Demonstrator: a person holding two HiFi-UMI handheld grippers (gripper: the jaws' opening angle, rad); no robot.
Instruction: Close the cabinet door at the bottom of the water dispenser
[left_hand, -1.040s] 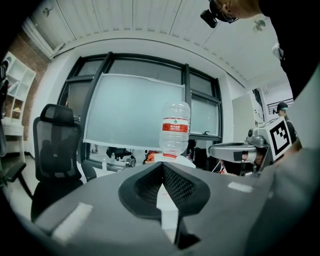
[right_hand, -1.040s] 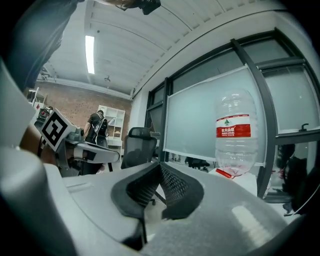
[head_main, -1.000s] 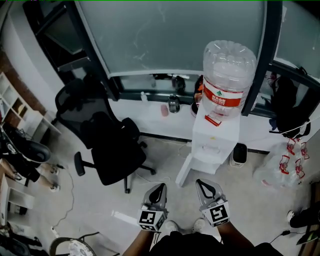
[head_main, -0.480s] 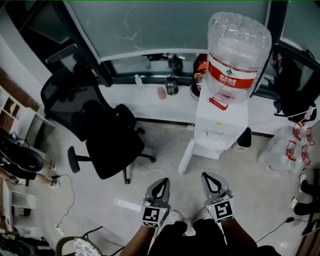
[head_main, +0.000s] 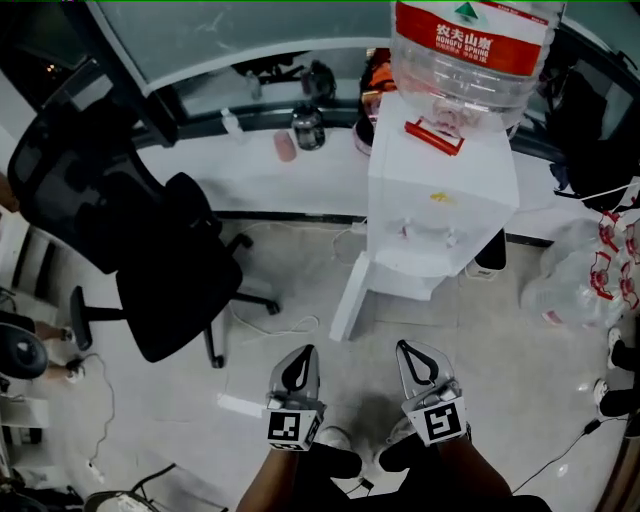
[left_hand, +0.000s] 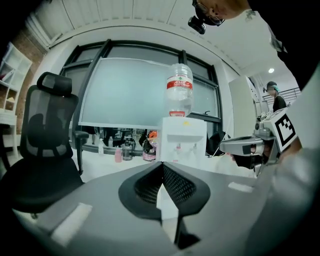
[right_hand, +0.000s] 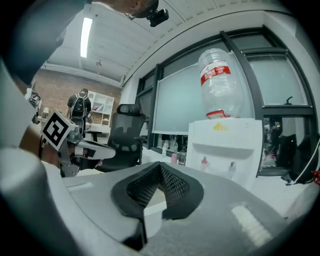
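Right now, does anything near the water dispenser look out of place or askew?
Yes: the cabinet door at the bottom of the water dispenser stands swung open on the office chair side, jutting over the floor. The left tool and right tool are shut, empty and short of it.

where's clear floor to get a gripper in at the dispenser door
Bare floor lies between the open cabinet door, the water dispenser and the plastic bags. Left of the door it is crowded: office chair, loose cable.
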